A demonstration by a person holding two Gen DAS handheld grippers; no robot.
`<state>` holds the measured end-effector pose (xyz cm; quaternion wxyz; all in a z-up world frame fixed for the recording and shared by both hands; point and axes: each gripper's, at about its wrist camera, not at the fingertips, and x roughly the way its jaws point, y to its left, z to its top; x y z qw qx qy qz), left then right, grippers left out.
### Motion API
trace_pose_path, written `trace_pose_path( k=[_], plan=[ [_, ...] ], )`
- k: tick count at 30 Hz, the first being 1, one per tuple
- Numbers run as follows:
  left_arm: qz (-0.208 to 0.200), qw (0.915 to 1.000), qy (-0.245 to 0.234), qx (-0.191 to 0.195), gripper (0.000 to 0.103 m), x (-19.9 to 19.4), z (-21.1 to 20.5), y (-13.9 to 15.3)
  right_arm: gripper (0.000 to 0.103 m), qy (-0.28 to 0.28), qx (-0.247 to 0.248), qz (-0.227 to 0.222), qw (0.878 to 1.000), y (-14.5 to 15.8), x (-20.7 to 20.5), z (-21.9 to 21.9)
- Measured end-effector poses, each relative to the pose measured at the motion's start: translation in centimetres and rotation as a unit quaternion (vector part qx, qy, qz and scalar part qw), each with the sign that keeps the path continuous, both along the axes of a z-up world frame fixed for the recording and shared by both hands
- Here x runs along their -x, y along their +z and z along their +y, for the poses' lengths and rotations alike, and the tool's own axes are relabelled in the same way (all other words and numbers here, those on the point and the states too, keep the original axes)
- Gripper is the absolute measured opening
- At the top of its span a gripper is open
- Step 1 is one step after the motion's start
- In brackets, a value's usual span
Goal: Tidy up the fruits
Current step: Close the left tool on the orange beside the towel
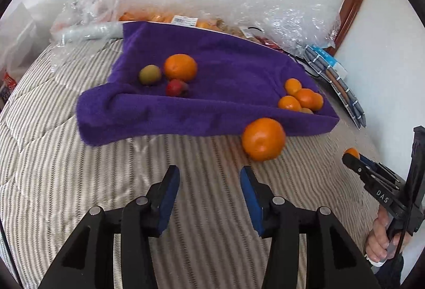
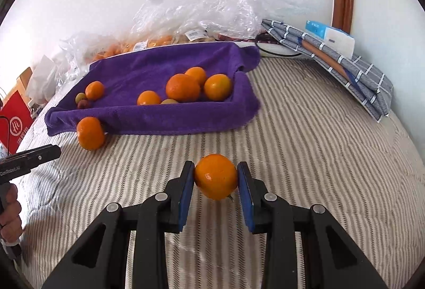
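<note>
The right gripper is clamping a small orange between its blue pads above the striped, ribbed bedspread, while the left gripper is hanging with its jaws apart and empty, near a larger orange that is lying on the bedspread against the front edge of the purple towel-lined tray. Round, firm and smooth-skinned, these fruits are probably rolling easily on the soft quilt, so gripping across the widest middle looks safest, gently enough to avoid bruising.
</note>
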<state>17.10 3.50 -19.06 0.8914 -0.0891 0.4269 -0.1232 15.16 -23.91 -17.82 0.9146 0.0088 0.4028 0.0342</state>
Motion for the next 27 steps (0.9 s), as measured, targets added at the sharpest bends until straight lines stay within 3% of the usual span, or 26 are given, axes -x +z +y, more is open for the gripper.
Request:
trace_pose_path(
  k=[5,14,17,19,27],
  plan=[
    [-0.018,0.9992,-0.036,0.002,0.051,-0.9,-3.1,0.7,0.033,-0.006,-0.002,-0.006,1.0,0.1,0.9,-1.3],
    [-0.027,0.9991,-0.032,-0.006,0.053,-3.4,-5.1,-0.2,0.033,-0.011,-0.011,0.005,1.0,0.0,0.8,-2.0],
    [-0.039,0.9984,-0.039,0.013,0.05,-3.3,-4.7,-0.1,0.033,-0.015,-0.018,0.006,1.0,-0.1,0.7,-2.3],
    [-0.046,0.9977,-0.043,0.023,0.041,-3.0,-4.5,0.0,0.033,-0.015,-0.017,0.007,1.0,-0.1,0.7,-2.2],
    [-0.089,0.9944,-0.012,0.056,0.038,-1.6,-3.2,1.0,0.033,-0.009,-0.012,0.003,1.0,-0.1,0.7,-1.9]
  ],
)
